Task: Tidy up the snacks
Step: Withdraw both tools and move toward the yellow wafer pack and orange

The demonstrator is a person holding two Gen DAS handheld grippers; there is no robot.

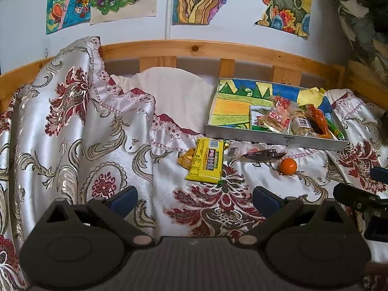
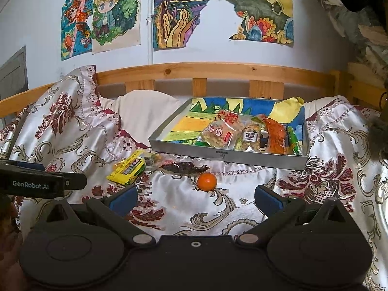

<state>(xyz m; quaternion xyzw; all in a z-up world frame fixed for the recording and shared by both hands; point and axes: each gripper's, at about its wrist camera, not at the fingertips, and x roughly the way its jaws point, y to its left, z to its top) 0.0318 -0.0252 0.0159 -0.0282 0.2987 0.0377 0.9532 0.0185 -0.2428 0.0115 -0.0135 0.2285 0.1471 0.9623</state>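
Left hand-held gripper (image 1: 195, 200): jaws spread wide, nothing between the blue pads, hovering over the floral satin bedspread (image 1: 84, 133). Right hand-held gripper (image 2: 195, 200): same, wide open, empty.

View differences:
- Left wrist view shows a small gold-orange foil packet (image 1: 186, 160) tucked under the left edge of the flat yellow snack packet with barcode (image 1: 207, 161). In the right wrist view that spot is too foreshortened to tell.
- Right wrist view catches the left gripper's black side, "GenRobot.AI" printed on it, at the left frame edge. Left wrist view only gets a black piece of the right one at its right edge.
- Right wrist view shows a grey panel on the wall (image 2: 13, 72), far left; not in the other view.

Loose on the bedspread, in front of the tray: yellow packet, a clear wrapper with a dark reddish-brown dried snack (image 1: 262, 155) just right of it, and a small round orange fruit (image 1: 288, 166), nearest the right gripper.

Shallow grey metal tray (image 1: 266, 137) sits on the bed near the wooden slatted rail (image 1: 218, 48), lined with a colourful crayon drawing. Contents bunched at its right half: clear bag of brown nuggets with red print (image 2: 222, 131), a smaller clear pack with a black-and-white label (image 2: 252, 137), an orange-red sauced snack pouch (image 2: 275, 137), a green stick packet (image 2: 294, 140) against the right wall. Left half shows only the liner.
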